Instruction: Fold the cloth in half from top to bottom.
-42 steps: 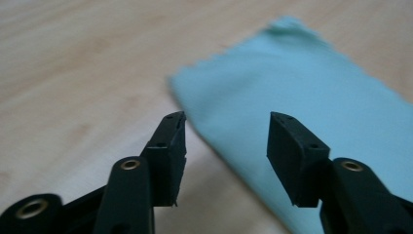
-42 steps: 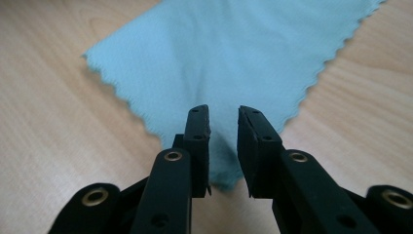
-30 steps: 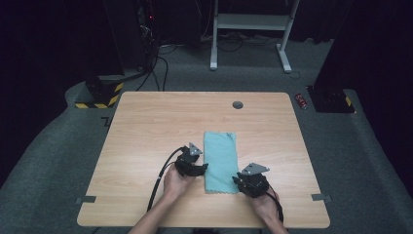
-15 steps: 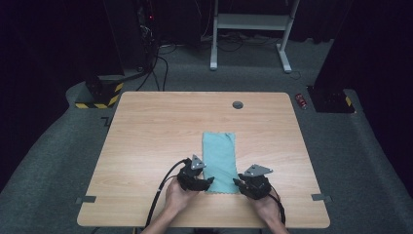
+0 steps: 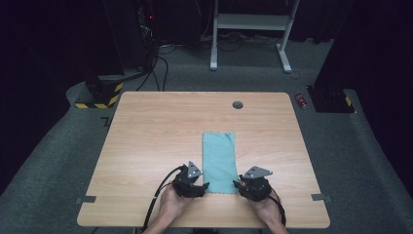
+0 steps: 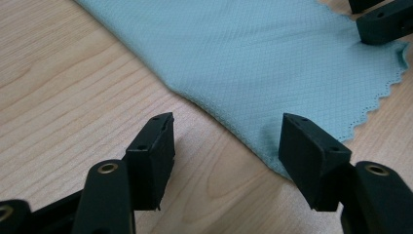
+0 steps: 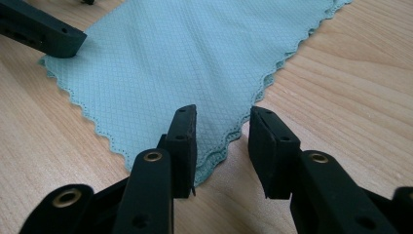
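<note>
Bright, evenly lit tabletop amid dark surroundings; sharp close-ups.

Light wooden table [image 5: 146, 146], teal folded cloth [image 5: 219, 156] flat near its front edge, round dark grommet [image 5: 237, 105] near the back edge

High view: fixed overhead, near side, looking forward and down on whole table [image 5: 146, 126]. 2 gripper views: low, close to tabletop, each looking along its own jaws. All 3 share the near edge of the teal cloth [image 5: 219, 158].
</note>
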